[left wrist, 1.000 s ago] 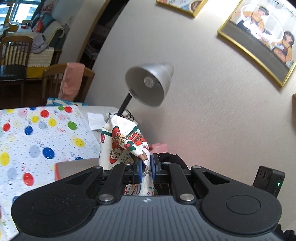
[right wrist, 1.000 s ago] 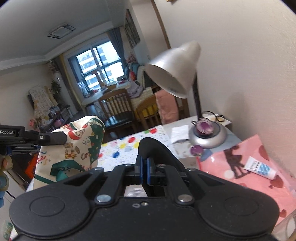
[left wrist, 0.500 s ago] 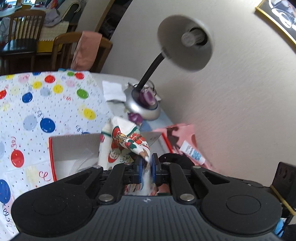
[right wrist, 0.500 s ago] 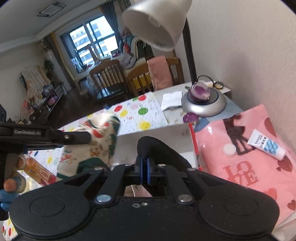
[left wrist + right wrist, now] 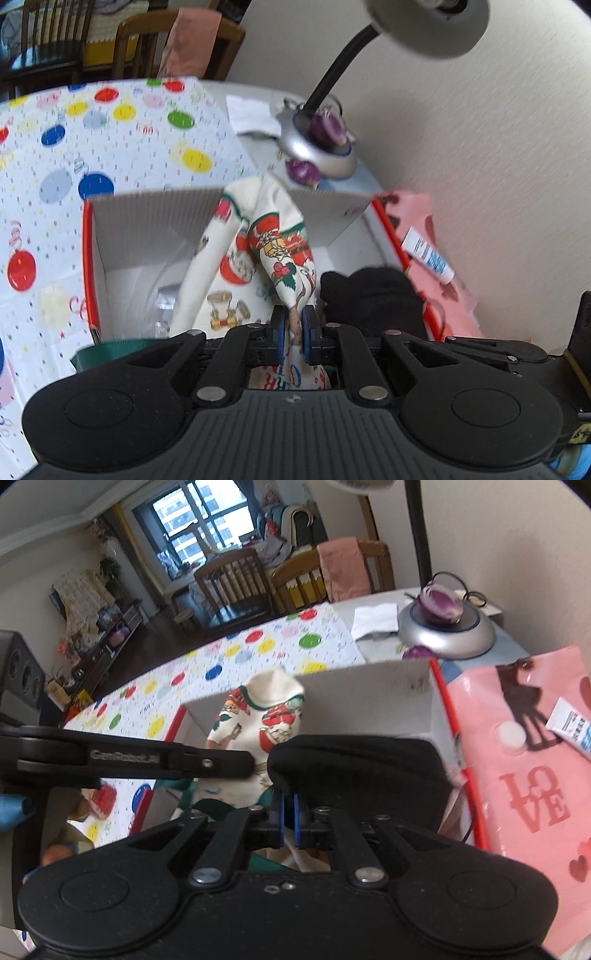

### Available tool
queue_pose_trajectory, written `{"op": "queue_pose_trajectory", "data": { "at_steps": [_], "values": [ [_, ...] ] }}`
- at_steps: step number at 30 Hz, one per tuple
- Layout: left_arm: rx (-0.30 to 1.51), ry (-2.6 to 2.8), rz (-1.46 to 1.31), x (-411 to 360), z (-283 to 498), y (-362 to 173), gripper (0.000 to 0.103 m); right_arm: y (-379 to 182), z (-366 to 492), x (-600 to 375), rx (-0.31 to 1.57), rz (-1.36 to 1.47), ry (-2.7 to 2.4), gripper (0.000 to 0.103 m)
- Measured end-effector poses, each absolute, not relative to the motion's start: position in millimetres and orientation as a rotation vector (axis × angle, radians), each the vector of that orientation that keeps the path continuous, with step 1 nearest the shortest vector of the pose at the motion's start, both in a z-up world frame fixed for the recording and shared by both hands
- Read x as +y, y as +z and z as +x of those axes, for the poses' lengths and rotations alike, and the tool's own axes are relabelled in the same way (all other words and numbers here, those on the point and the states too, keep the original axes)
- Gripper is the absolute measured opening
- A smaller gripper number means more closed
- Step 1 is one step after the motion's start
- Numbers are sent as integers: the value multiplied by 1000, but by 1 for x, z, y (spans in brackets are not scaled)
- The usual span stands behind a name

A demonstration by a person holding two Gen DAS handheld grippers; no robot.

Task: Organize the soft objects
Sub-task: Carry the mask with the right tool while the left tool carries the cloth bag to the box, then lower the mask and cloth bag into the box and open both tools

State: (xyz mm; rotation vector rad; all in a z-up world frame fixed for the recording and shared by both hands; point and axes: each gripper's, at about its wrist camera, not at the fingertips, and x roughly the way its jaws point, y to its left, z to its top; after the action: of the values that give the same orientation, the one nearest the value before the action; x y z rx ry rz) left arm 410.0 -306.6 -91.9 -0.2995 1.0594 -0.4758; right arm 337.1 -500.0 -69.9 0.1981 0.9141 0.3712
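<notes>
Both pieces are going into the white box (image 5: 129, 236) at frame centre: left gripper (image 5: 293, 334) clamps the Christmas-print cloth (image 5: 266, 251), right gripper (image 5: 288, 814) pinches the black fabric (image 5: 354, 764). Next: lower, then release.

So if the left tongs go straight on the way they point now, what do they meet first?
Probably the inside of the white box: the left tongs, shut on the Christmas-print cloth, aim down into it. Depth is unclear, so floor or far wall.

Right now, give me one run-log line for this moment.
left gripper: shut on cloth | right gripper: shut on black item | both over box | cloth hangs into box
</notes>
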Motion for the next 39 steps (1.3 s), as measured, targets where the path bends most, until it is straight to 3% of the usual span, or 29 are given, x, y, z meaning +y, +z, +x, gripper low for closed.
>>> {"op": "queue_pose_trajectory", "data": {
  "at_steps": [4, 8, 13, 18, 25, 27, 34, 39],
  "values": [
    [1097, -471, -304, -306, 410, -104, 9, -77, 333, -493, 937, 169, 381, 6],
    [1100, -464, -301, -304, 408, -106, 9, -77, 330, -491, 942, 150, 392, 16],
    [1055, -460, -226, -306, 397, -96, 9, -72, 329, -492, 939, 157, 397, 21],
    [1023, -467, -197, -305, 387, -87, 10, -62, 322, -493, 917, 139, 407, 37],
    [982, -475, -185, -298, 372, -72, 10, -47, 312, -494, 882, 125, 407, 49],
    [967, -476, -174, -296, 367, -66, 12, -44, 311, -494, 872, 124, 399, 51],
    [886, -478, -171, -272, 344, -43, 30, -26, 295, -483, 830, 116, 395, 62],
    [838, -457, -175, -243, 327, -29, 32, -12, 285, -466, 798, 115, 409, 64]
  ]
}}
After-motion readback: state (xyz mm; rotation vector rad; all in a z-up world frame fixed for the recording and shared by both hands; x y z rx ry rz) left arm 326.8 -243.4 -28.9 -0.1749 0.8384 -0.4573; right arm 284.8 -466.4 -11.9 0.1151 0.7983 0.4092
